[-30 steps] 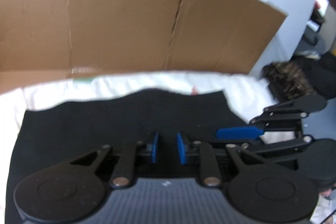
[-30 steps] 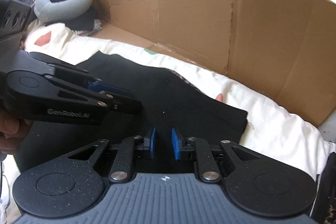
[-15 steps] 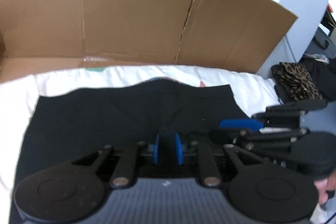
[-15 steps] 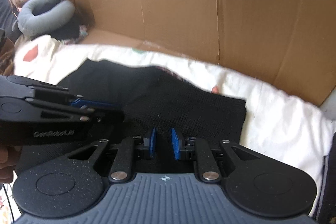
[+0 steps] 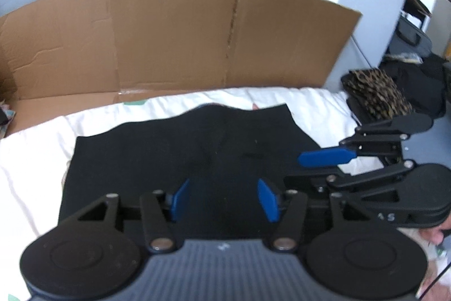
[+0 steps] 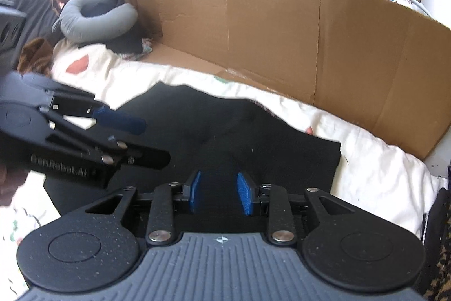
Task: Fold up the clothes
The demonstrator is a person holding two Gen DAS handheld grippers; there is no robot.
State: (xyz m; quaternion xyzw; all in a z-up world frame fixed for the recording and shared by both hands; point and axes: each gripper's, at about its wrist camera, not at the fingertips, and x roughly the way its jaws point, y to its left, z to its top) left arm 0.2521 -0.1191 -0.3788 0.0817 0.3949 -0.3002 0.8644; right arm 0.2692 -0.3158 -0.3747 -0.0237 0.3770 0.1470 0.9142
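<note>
Bedroom corner, flattened cardboard sheet [image 5: 174,35] propped as a backdrop behind a bed covered with a white quilt [image 5: 36,160]; grey neck pillow [image 6: 95,16] at the bed's far left in the right wrist view. Black garment [image 5: 191,148] lies flat on the quilt, near edge under both tools, far edge wavy, no lifted fold visible. Change noted: left hand-held gripper [image 5: 222,199] has just been opening, blue pads now well apart where a second ago they were nearly together; nothing pinched between them, dark cloth only seen below. Right hand-held gripper [image 6: 218,193] has likewise just been opening, less widely, pads clear of fabric as far as the view shows. Both released. Judgement: a fold has been laid down and let go; next step likely regrasping another edge for the following fold
</note>
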